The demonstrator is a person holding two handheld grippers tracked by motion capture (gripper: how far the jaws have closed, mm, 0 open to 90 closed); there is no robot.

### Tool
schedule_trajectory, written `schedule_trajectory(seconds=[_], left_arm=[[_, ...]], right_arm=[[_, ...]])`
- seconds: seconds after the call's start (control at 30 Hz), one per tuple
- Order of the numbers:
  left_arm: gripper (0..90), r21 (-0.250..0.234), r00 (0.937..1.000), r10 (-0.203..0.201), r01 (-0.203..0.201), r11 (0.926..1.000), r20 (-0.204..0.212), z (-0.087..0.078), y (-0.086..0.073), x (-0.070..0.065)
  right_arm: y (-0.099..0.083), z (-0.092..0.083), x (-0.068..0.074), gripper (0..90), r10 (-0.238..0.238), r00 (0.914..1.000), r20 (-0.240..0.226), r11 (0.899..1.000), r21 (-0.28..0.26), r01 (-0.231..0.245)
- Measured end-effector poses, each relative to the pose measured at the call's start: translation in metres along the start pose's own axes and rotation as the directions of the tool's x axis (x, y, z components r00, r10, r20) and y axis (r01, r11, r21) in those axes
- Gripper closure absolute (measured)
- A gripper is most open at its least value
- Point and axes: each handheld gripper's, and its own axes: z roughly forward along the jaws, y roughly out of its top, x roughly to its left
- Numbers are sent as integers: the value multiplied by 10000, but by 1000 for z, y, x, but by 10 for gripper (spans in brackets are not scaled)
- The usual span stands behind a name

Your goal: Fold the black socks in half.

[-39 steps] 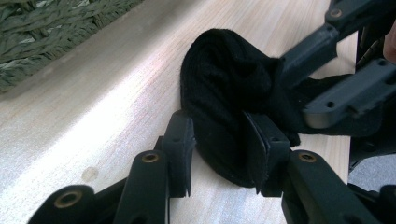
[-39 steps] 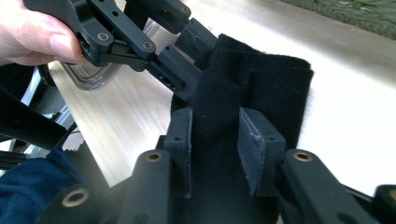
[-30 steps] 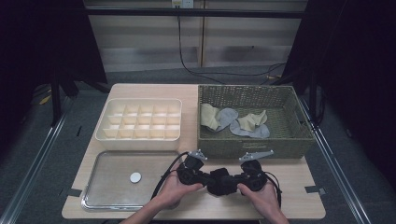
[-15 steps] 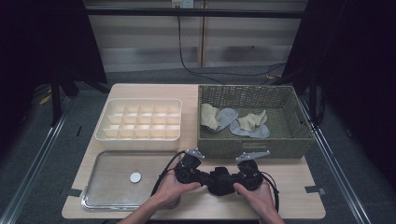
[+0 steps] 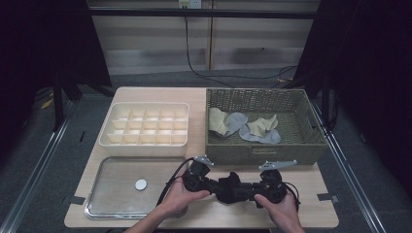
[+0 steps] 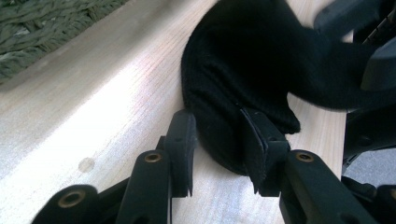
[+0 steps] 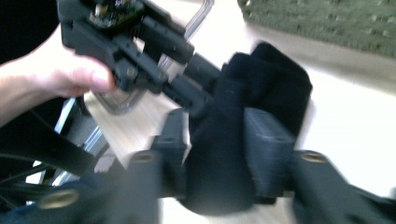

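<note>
A black sock (image 5: 232, 187) lies bunched on the wooden table, near the front edge, between my two grippers. My left gripper (image 5: 219, 185) points right at it. In the left gripper view (image 6: 219, 144) both pads press on a thick fold of the sock (image 6: 243, 70); these jaws have just been opening a little around it. My right gripper (image 5: 246, 189) points left at the sock. In the blurred right gripper view (image 7: 215, 144) its jaws have just been opening, and the sock (image 7: 261, 88) sits loosely between them.
A green woven basket (image 5: 262, 151) behind the grippers holds beige and grey socks (image 5: 243, 127). A cream divided box (image 5: 145, 141) stands at the back left. A clear tray (image 5: 111, 206) in front of it holds a small white disc (image 5: 141, 184).
My right gripper has slid slightly to the right and toward the person, and its jaws stand wider on the sock. The left hand has stayed put.
</note>
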Motion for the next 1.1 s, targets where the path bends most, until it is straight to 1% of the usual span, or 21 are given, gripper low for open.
schedule_trajectory(seconds=[0.03, 0.07, 0.1, 0.17, 0.27, 0.3, 0.33, 0.37, 0.4, 0.43, 0.47, 0.5, 0.53, 0.6, 0.63, 0.73, 0.77, 0.9, 0.97, 1.0, 1.1], left_arm=[[650, 21, 10000, 24, -24, 10000, -97, 0, 0, 0], [651, 71, 10000, 35, -36, 10000, 73, 0, -1, 1], [651, 45, 10000, 27, -27, 10000, 75, 0, -1, 1], [652, 0, 10000, 1, -1, 10000, 66, 1, -1, 0], [664, 4, 10000, -5, 5, 10000, 37, 1, -1, -1], [670, 11, 10000, 61, -61, 10000, -39, 1, -1, -2], [680, -50, 9999, 5, -4, 10000, 124, 2, -1, -2], [695, -41, 9999, 22, -22, 10000, 151, 2, -1, -3], [707, -73, 9999, 45, -44, 10000, 107, 3, -1, -4], [726, -55, 9999, 62, -62, 10000, -81, 4, -1, -6], [734, -46, 9999, 117, -117, 9999, -86, 4, -1, -7], [750, -60, 9999, 116, -116, 9999, 53, 5, -1, -8], [758, -41, 9998, 161, -162, 9999, -100, 6, -1, -8], [759, -8, 10000, 38, -38, 10000, -6, 4, -1, -6], [759, 32, 9999, -25, 26, 10000, -163, 3, -1, -6], [709, -111, 9998, -108, 107, 9999, -152, -4, -2, 0], [694, -119, 9993, -199, 195, 9997, -305, -7, -2, 1], [647, -493, 9989, -467, 463, 9977, -59, -15, -1, 5], [599, -757, 9979, -640, 636, 9951, -27, -20, 1, 8], [577, -940, 9966, -798, 812, 9923, 187, -23, 1, 10], [529, -1155, 9952, -940, 966, 9886, 274, -27, 4, 10]], right_arm=[[-2, 0, 1, 670, 78, 10000, 45, 10000, 40, -78], [-4, 0, 1, 739, 97, 9999, 27, 9999, 90, -97], [-6, 2, 2, 779, 41, 10000, -35, 9999, 102, -41], [-7, 7, 3, 812, -22, 10000, -62, 9998, 202, 23], [-3, 14, 5, 824, -248, 9997, 38, 9994, 224, 248], [-1, 15, 5, 826, -243, 9997, 30, 9996, 143, 243], [1, 15, 5, 828, -184, 9998, 2, 9998, -17, 184], [5, 16, 4, 829, -147, 9999, -45, 9997, -190, 146], [8, 17, 5, 830, -156, 9999, -39, 9996, -233, 155], [11, 18, 6, 831, -213, 9998, -51, 9994, -282, 211], [14, 19, 7, 831, -172, 9997, -167, 9991, -393, 165], [17, 20, 8, 831, -179, 9994, -298, 9987, -487, 164], [18, 22, 9, 831, -219, 9994, -280, 9986, -494, 205], [16, 25, 10, 831, -234, 9993, -295, 9989, -423, 222], [14, 26, 10, 831, -284, 9993, -251, 9990, -361, 275], [9, 29, 9, 831, -306, 9994, -186, 9994, -140, 303], [7, 30, 9, 831, -282, 9995, -154, 9996, -52, 281], [2, 41, 10, 831, -526, 9986, 50, 9981, 309, 524], [3, 43, 10, 831, -573, 9983, 52, 9979, 312, 571], [3, 42, 10, 831, -577, 9983, 73, 9978, 322, 574], [2, 42, 10, 824, -523, 9986, 9, 9983, 265, 522]])
